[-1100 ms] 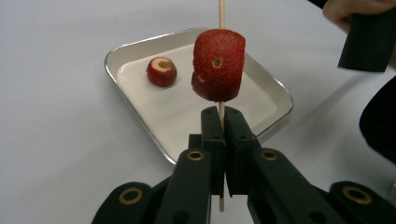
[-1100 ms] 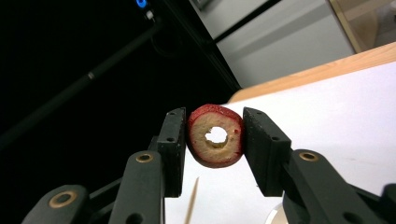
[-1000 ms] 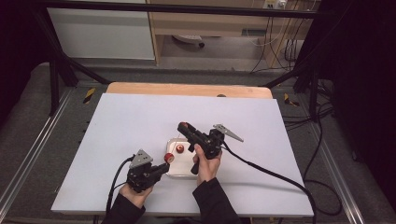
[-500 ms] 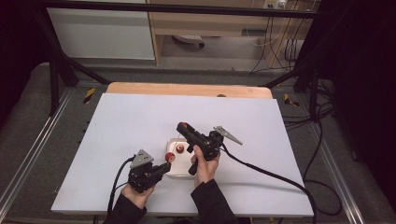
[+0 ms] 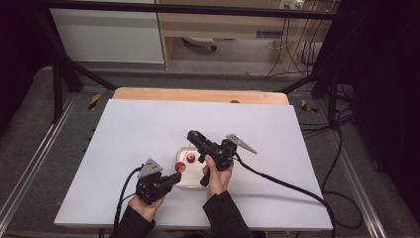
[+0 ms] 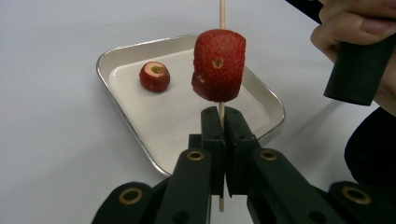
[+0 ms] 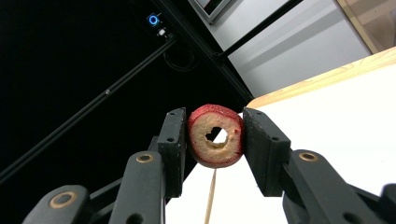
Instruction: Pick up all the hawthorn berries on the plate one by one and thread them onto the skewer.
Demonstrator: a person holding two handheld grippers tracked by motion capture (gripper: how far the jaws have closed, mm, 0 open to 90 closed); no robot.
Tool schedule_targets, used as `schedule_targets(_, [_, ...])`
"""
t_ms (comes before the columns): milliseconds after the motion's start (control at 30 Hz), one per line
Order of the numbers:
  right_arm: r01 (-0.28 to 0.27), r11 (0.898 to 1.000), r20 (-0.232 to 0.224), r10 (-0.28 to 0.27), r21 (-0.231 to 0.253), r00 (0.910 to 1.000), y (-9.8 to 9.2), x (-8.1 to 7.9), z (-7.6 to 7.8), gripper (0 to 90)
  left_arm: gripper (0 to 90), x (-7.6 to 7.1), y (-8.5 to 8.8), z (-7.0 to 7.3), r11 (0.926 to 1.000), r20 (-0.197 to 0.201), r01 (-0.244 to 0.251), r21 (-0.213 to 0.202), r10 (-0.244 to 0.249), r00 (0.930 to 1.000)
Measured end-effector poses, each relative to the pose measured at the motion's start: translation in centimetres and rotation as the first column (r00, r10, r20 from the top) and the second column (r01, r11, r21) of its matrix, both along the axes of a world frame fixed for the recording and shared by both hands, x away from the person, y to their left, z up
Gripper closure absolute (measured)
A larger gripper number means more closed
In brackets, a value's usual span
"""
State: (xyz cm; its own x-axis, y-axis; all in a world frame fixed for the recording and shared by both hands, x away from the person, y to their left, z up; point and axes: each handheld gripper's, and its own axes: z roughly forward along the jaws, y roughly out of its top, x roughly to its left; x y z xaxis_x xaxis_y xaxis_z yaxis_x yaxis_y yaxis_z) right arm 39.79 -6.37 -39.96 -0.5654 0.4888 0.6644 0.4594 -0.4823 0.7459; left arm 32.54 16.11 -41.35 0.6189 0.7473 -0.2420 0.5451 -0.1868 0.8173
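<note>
The left gripper (image 6: 223,122) is clamped tight on a wooden skewer (image 6: 222,14) bearing 1 strawberry piece (image 6: 218,65) just above its jaws, over the tray (image 6: 119,51). The right gripper (image 7: 215,135), raised and tilted above the tray's far side, pinches a cored fruit ring (image 7: 215,136), its hole above the skewer tip. 1 more piece (image 6: 154,76) lies in the tray, with open white table (image 5: 148,124) all around.

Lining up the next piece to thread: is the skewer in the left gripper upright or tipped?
Roughly upright. In the left gripper view the skewer rises straight from the left gripper, shut on its lower end, through the strawberry pieces above the tray.
</note>
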Motion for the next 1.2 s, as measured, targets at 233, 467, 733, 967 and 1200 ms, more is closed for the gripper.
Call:
schedule_targets(233, [-0.003, 1.000, -0.001, 0.003, -0.006, 1.0000, 0.0, 0.1, 0.0, 61.7, 88.0, 0.0, 0.0, 0.0, 1.0000, 0.001, 0.000, 0.002, 0.000, 1.0000])
schedule_targets(467, [-0.001, 1.000, 0.000, 0.001, -0.013, 1.0000, -0.1, 0.2, 0.0, 61.7, 88.0, 0.0, 0.0, 0.0, 1.0000, -0.001, 0.002, 0.002, -0.002, 1.0000])
schedule_targets(733, [-0.005, 1.000, -0.005, 0.005, -0.016, 1.0000, 0.0, 0.2, -0.2, 61.7, 88.0, 0.1, 0.1, 0.0, 1.0000, -0.003, -0.002, -0.003, 0.002, 1.0000])
schedule_targets(967, [-0.009, 1.000, -0.003, 0.009, -0.019, 1.0000, 0.3, -0.1, -0.5, 61.7, 88.1, 0.1, 0.1, 0.0, 0.9993, -0.029, -0.007, -0.038, 0.006, 0.9996])
schedule_targets(1200, [-0.005, 1.000, 0.022, 0.005, -0.024, 0.9997, 0.6, -0.6, -1.0, 61.9, 88.2, 0.0, -0.3, -0.3, 0.9981, -0.055, -0.005, -0.062, 0.002, 0.9985])
